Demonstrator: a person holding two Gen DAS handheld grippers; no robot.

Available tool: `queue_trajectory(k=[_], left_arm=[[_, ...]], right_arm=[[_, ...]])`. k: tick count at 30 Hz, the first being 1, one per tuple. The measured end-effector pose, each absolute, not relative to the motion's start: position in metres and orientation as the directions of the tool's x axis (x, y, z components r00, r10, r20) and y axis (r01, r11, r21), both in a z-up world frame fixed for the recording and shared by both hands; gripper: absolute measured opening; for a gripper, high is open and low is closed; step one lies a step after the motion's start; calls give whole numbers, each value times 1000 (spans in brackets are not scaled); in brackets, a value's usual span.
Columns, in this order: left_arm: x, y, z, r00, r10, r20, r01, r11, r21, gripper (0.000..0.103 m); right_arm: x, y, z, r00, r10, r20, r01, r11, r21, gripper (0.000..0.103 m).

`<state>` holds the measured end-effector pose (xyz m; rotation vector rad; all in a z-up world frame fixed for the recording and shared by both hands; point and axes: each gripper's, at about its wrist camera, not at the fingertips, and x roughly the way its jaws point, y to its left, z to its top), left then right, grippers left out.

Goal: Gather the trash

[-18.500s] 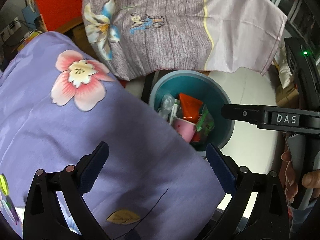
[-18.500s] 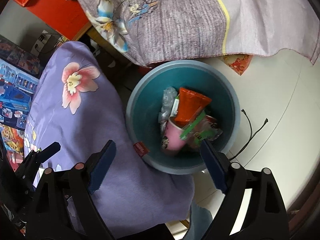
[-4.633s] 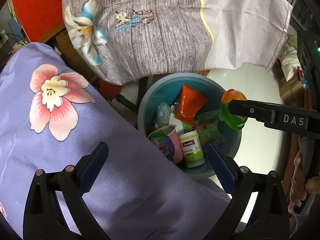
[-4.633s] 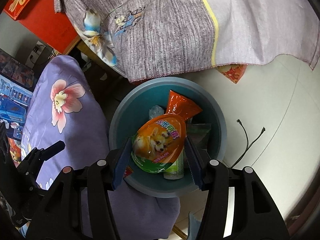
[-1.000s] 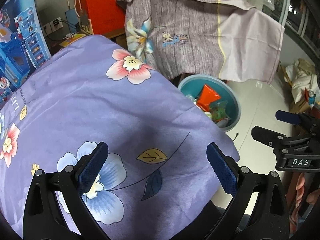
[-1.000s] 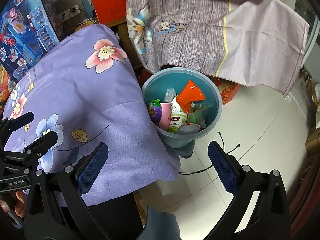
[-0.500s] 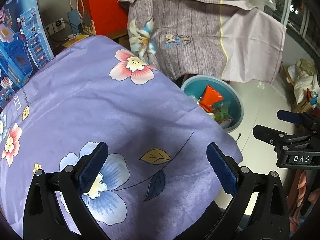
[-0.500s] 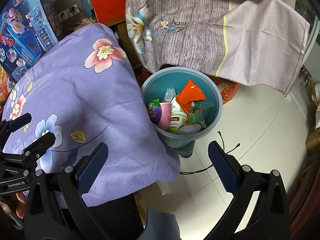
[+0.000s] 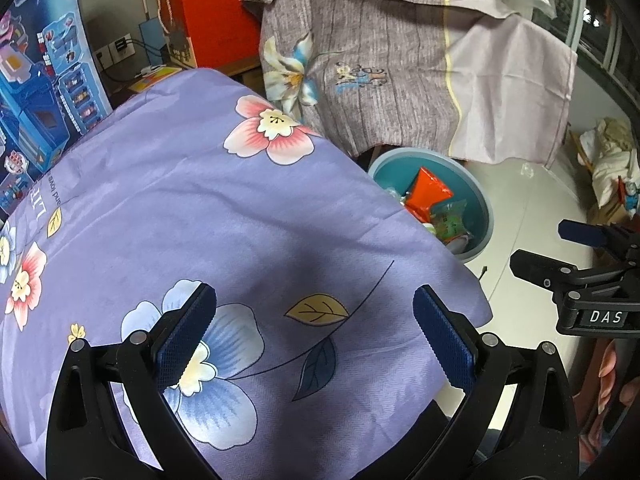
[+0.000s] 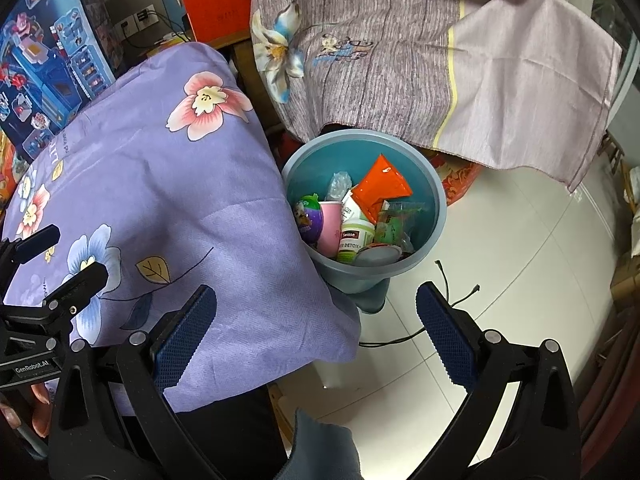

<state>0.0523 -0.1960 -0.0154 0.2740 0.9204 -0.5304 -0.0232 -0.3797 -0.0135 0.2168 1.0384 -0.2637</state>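
**2 empty grippers, 1 full bin**

1 teal bin (image 10: 434,216) on the white tiled floor (image 10: 520,280) holds all the trash I can find: an orange pouch (image 10: 382,190), a pink cup (image 10: 331,226), a white supplement bottle (image 10: 354,238), a green wrapper (image 10: 394,229), a crumpled clear plastic piece (image 10: 339,186) and a purple printed cup (image 10: 309,216). It sits just beside the hanging edge of the purple floral cloth (image 10: 160,184), under the grey draped cloth (image 10: 420,60).

The heap reaches close to the rim, with the orange pouch standing highest. I judge that another drop from this height could bounce off the heap and land on the tiles. The light wrappers look likely to slide out if the bin is nudged.

I am holding my right gripper (image 10: 316,336) wide and empty, above the cloth edge and the floor near the bin. My left gripper (image 9: 316,336) is also wide and empty, over the purple floral cloth, well apart from the bin.

I see no loose trash on the cloth, so I judge the collecting close to done. A thin black cord (image 10: 448,312) lies on the tiles just beside the bin base; a low sweep could snag it. Brushing the cloth edge with the right gripper could drag it against the bin.

Blue toy boxes (image 9: 36,92) and a red box (image 9: 208,16) stand behind.
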Motion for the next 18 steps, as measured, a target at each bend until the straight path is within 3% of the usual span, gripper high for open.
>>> queue_trajectory(k=[18], left_arm=[[53, -193, -19, 505, -290, -813, 515, 857, 14, 99]], right_arm=[[-24, -381, -16, 476, -116, -872, 322, 945, 51, 96]])
